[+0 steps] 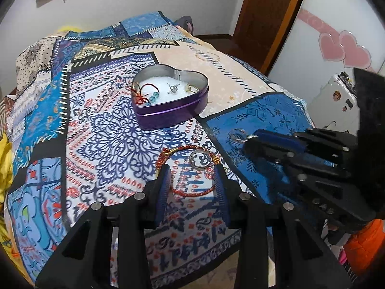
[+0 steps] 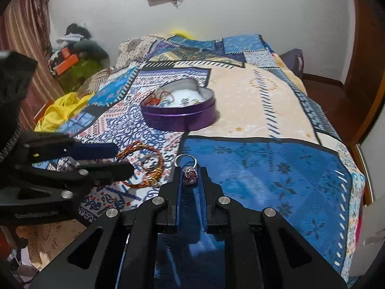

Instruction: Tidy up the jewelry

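A: While the left gripper (image 1: 192, 175) sits parted over the red cord bracelet (image 1: 186, 168), what's right doing?
B: Right gripper (image 2: 191, 177) clamped on gem ring (image 2: 190, 174), on the bedspread (image 2: 264, 168). Heart tin (image 2: 180, 118) beyond.

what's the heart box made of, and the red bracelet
Heart box: looks like thin metal, a tin; shiny silvery inside wall, glossy purple outside with a rolled rim.
Red bracelet: seems braided cord or thread, matte red with gold strands and a small gold-coloured fitting.
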`<state>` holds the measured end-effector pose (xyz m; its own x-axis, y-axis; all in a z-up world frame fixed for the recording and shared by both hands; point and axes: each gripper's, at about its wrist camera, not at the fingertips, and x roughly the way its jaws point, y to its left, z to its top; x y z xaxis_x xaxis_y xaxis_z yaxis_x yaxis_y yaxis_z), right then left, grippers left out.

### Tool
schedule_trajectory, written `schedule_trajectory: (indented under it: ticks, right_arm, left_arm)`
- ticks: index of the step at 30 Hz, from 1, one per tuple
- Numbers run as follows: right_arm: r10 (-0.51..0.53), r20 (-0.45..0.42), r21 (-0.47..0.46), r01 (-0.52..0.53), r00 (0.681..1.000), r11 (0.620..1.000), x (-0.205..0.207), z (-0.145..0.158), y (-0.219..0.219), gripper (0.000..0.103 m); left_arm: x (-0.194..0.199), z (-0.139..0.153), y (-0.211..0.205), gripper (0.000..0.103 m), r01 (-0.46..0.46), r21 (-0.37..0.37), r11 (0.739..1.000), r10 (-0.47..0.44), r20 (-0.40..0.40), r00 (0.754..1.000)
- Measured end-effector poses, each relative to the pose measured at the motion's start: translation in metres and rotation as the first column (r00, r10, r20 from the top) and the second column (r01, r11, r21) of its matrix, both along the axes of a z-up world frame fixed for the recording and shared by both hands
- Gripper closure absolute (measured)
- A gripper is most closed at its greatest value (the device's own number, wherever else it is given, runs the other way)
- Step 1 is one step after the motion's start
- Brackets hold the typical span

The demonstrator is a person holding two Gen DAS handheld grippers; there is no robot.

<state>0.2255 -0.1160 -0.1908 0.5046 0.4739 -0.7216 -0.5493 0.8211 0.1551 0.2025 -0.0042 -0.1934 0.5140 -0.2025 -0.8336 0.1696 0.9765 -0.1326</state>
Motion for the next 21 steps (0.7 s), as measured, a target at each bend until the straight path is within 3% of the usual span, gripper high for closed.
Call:
schedule_trajectory:
  ticks: [8, 13, 21]
  right_arm:
    - [-0.028, 0.0, 0.022, 0.028, 1.0, 0.999, 0.0, 0.003, -0.012, 0.092]
    - [-0.033, 0.0, 0.029, 0.033, 0.999, 0.999, -0.002, 0.005, -0.015, 0.092]
    - [-0.04, 0.019, 0.042, 0.039, 0.999, 0.998, -0.004, 0.014, -0.017, 0.092]
  left_arm:
    - [0.014, -0.01, -0.009, 0.07, 0.002, -0.003, 1.0, -0.003, -0.016, 1.0]
    - [0.018, -0.011, -0.008, 0.083, -0.004, -0.01, 1.0, 0.004, -0.012, 1.0]
    - [0.014, -0.006, -0.006, 0.083, -0.011, -0.01, 1.0, 0.011, 0.004, 1.0]
